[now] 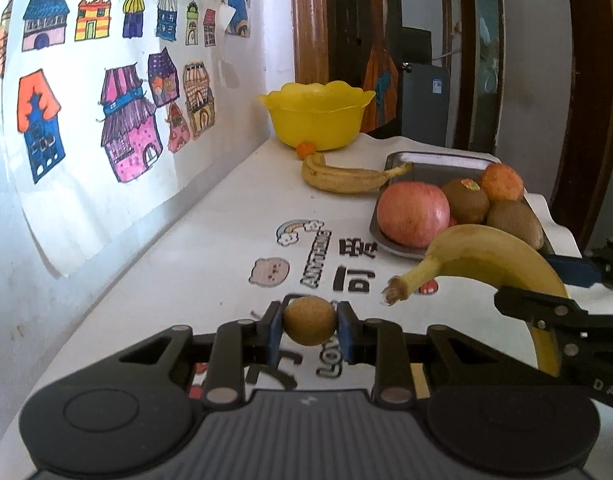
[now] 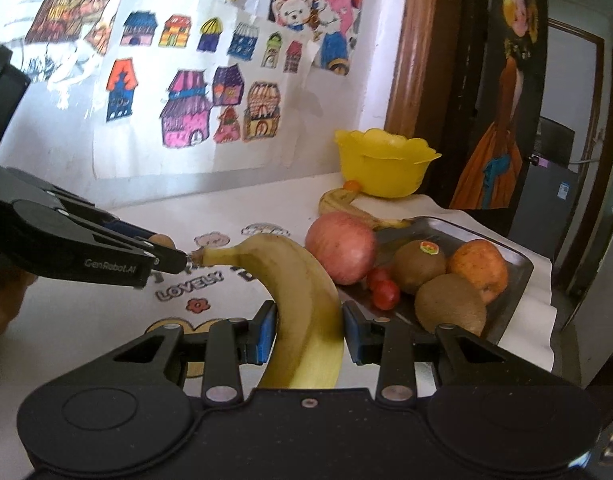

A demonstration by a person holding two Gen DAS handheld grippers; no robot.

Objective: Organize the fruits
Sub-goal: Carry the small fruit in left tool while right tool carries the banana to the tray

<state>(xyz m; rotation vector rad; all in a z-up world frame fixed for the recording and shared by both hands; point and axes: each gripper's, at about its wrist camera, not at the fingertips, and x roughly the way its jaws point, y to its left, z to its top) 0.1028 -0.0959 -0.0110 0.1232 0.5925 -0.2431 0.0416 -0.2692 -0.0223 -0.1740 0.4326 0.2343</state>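
Two bananas (image 2: 306,300) (image 1: 346,178), two kiwis (image 2: 450,308) (image 2: 420,264), one apple (image 2: 340,252).

Left tongs (image 1: 309,322): matte black plastic body, ribbed grey centre panel, two round black caps, silver pivot screws, blue pads (image 1: 273,330) inside the fingers. Right tongs (image 2: 309,330): same black linkage and blue pads, smooth black centre panel. White lettering "GenRobot.AI" on one arm.
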